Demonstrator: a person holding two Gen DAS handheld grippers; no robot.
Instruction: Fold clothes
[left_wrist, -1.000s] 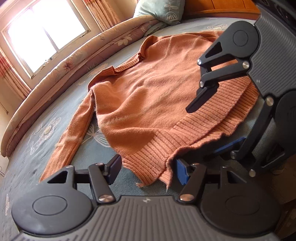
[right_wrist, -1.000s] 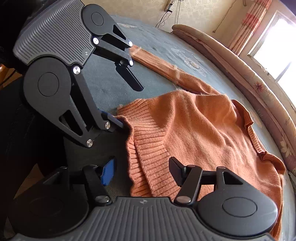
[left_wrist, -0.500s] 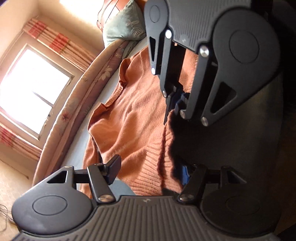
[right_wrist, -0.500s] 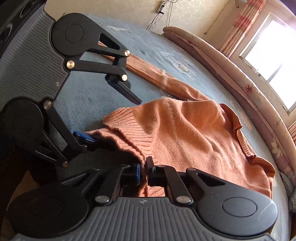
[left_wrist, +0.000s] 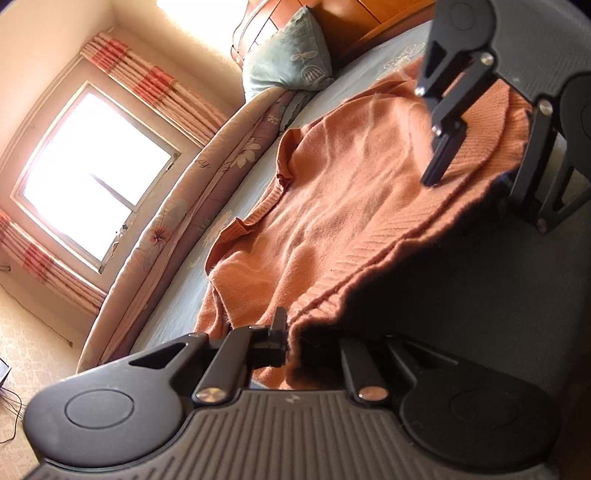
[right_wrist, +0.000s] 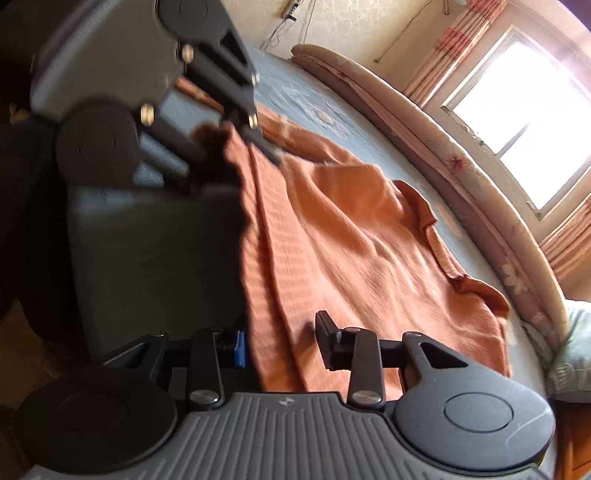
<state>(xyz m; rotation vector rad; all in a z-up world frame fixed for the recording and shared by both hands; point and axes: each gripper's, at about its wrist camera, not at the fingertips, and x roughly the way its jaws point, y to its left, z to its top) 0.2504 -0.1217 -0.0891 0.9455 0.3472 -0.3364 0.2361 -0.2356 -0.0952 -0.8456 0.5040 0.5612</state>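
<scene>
Bare bedsheet (right_wrist: 155, 258) open beside lifted sweater (left_wrist: 351, 206) hem; rolled quilt (left_wrist: 207, 184) and pillow (left_wrist: 291, 55) block the far side, window side.

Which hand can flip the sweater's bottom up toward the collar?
Probably left: the left gripper looks clamped on the sweater's raised hem corner; the right gripper's fingers stand apart around the hem.

Orange knit sweater (left_wrist: 354, 206) on the bed, ribbed hem lifted.

Sweater hem (left_wrist: 369, 273) now lifted, stretched.
</scene>
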